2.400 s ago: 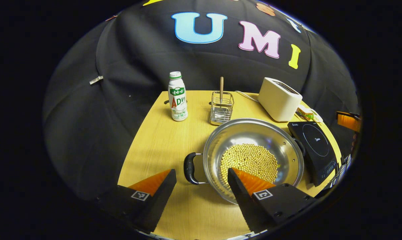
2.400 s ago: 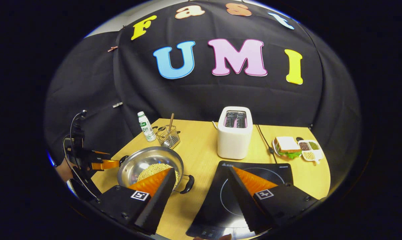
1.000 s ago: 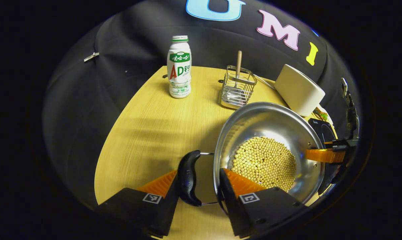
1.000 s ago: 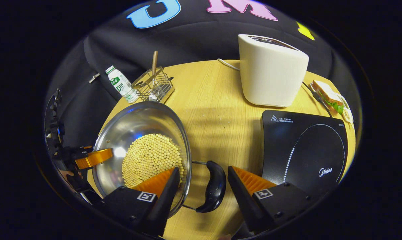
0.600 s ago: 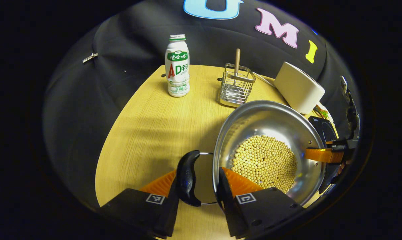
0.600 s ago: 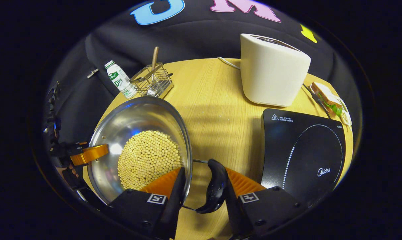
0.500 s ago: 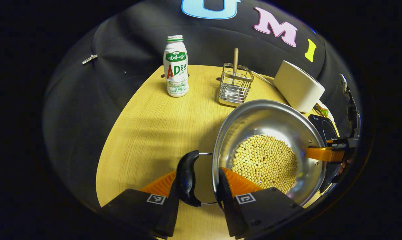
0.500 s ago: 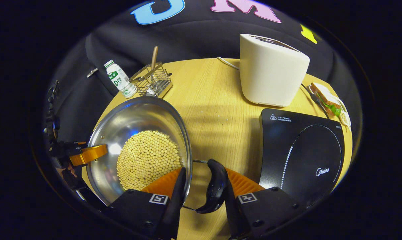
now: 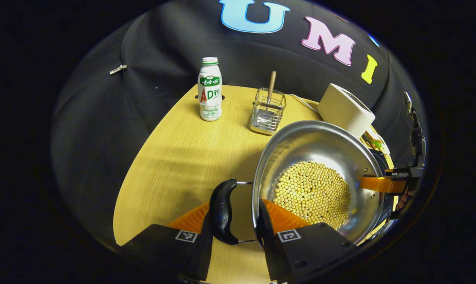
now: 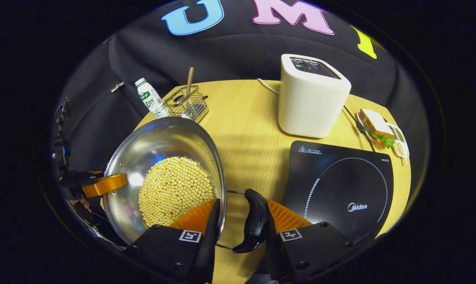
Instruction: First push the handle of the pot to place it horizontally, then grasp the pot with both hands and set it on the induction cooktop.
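We work on a pale wooden table (image 9: 182,157) ringed by the booth's black cloth wall, and we place everything by the steel pot (image 9: 321,146) of yellow beans (image 9: 312,194).

In the left gripper view, going left to right: a white drink bottle (image 9: 210,94) stands far behind the pot to its left, a wire utensil holder (image 9: 268,116) with a wooden-handled tool stands just behind the pot's rim, and a white toaster (image 9: 345,109) sits behind the pot to its right. The left gripper (image 9: 234,221) is pinched on the pot's black left handle (image 9: 221,211), one finger outside the handle, the other inside the rim over the beans. At the pot's far side we see the right gripper (image 9: 380,184) against the rim.

In the right gripper view, the left gripper (image 10: 104,184) shows at the pot's (image 10: 163,142) far rim, with part of a hand below it. The right gripper (image 10: 240,221) is closed on the black right handle (image 10: 253,221), one finger inside the rim, one outside the handle. Right of the pot lies the black induction cooktop (image 10: 340,189), apart from the pot, with bare table between. This view also gives us the toaster's (image 10: 313,98) slots and a sandwich (image 10: 374,123) with a small dish beyond the cooktop. We cannot tell whether the pot is touching the table.
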A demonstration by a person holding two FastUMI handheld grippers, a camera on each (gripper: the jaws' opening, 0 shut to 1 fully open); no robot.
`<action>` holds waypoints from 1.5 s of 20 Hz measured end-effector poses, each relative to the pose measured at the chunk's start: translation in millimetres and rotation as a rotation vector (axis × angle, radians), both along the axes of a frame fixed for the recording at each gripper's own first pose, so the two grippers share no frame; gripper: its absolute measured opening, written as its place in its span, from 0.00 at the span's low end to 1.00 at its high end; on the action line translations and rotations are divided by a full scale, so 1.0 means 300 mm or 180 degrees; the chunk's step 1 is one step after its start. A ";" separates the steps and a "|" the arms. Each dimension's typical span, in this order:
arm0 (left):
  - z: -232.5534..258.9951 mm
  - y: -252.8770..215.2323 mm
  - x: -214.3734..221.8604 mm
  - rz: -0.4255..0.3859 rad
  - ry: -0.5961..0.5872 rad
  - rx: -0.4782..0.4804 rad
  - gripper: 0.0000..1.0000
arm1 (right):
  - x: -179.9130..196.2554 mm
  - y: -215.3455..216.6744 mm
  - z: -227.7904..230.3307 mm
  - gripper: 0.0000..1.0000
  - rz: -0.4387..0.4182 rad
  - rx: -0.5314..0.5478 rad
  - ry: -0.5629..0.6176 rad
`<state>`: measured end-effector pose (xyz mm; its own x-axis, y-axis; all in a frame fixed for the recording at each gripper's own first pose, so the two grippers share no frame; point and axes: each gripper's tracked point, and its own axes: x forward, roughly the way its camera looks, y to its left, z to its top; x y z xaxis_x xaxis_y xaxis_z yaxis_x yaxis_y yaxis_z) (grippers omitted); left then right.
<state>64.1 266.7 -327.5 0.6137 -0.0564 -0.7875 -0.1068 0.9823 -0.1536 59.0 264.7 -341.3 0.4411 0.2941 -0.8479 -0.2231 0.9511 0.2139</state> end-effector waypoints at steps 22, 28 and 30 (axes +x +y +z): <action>0.198 -0.633 0.067 -0.0485 -0.0050 0.0003 0.59 | -0.071 -0.658 0.121 0.56 -0.0492 0.0029 0.0088; 0.186 -0.821 0.129 -0.0601 -0.0013 -0.0037 0.58 | -0.046 -0.853 0.093 0.56 -0.0622 -0.0005 0.0120; 0.176 -0.876 0.150 -0.0636 0.0006 -0.0042 0.58 | -0.039 -0.907 0.079 0.56 -0.0655 -0.0010 0.0146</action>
